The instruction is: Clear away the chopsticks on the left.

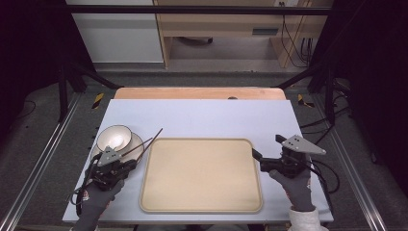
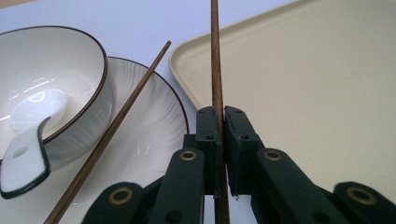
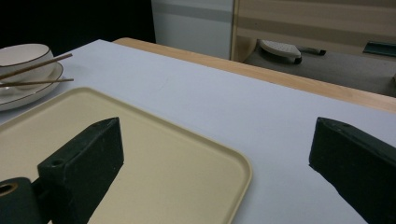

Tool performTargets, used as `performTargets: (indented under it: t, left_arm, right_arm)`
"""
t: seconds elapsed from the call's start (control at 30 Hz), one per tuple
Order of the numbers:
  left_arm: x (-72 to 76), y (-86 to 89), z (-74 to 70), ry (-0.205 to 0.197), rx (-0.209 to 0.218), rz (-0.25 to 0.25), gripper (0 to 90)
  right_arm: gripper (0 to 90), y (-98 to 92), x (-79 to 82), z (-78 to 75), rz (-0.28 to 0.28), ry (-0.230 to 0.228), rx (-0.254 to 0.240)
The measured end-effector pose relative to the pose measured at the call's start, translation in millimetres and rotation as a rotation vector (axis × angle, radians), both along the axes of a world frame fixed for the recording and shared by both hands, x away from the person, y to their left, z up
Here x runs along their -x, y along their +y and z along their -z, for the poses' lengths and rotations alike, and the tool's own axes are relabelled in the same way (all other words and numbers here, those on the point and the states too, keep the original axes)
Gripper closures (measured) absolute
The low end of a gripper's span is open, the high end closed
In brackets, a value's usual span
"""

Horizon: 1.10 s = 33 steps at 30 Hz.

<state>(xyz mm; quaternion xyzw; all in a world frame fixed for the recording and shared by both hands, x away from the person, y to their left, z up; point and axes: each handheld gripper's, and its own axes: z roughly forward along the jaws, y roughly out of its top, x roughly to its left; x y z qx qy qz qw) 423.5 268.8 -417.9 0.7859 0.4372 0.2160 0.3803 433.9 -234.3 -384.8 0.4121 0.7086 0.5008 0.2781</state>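
Two thin brown wooden chopsticks are out. One chopstick (image 2: 216, 60) is pinched between the closed jaws of the left gripper (image 1: 129, 164), its tip reaching toward one o'clock over the corner of the tray. The other chopstick (image 2: 112, 128) lies across the plate's rim, leaning on the bowl.

There is one white ceramic bowl (image 1: 113, 137) with a dark rim. It stands on one white ribbed plate (image 2: 149, 116) at about nine o'clock on the table. One white ceramic spoon (image 2: 28, 144) with a dark edge rests inside the bowl. One beige rectangular plastic tray (image 1: 202, 175) sits bare at the centre.

The right gripper (image 1: 268, 152) hovers at three o'clock beside the tray, jaws wide apart with nothing between them.

A pale blue-grey sheet (image 1: 202, 118) covers the wooden table (image 1: 197, 93). Beyond it, at twelve o'clock, stand white and light wood cabinets on a grey floor.
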Motion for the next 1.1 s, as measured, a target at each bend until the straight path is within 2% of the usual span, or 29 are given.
performTargets:
  t: [0.33,0.53,0.77,0.97,1.03,1.1]
  left_arm:
    - [9.9,-19.0,-2.2,-0.036,0.068,-0.091,84.6]
    - [14.6,-31.9,-1.5,-0.063,0.085,-0.148,84.6]
    - [17.7,-44.2,-3.0,-0.063,0.127,-0.205,84.6]
    - [19.3,-55.4,-0.1,-0.066,0.123,-0.268,84.6]
    - [20.2,-57.8,3.1,-0.055,0.155,-0.288,84.6]
    - [21.9,-61.6,7.9,-0.053,0.166,-0.312,84.5]
  right_arm:
    - [2.9,0.7,-0.3,0.7,0.01,0.003,0.005]
    - [3.0,1.3,-0.3,0.8,0.01,0.006,0.002]
    - [3.5,2.2,-0.2,1.3,0.01,0.004,0.005]
    - [3.6,4.3,-0.7,2.9,0.001,0.008,0.011]
    - [3.7,4.5,-0.4,2.8,0.0,0.007,0.009]
    - [3.7,4.5,0.0,2.6,-0.002,0.005,0.006]
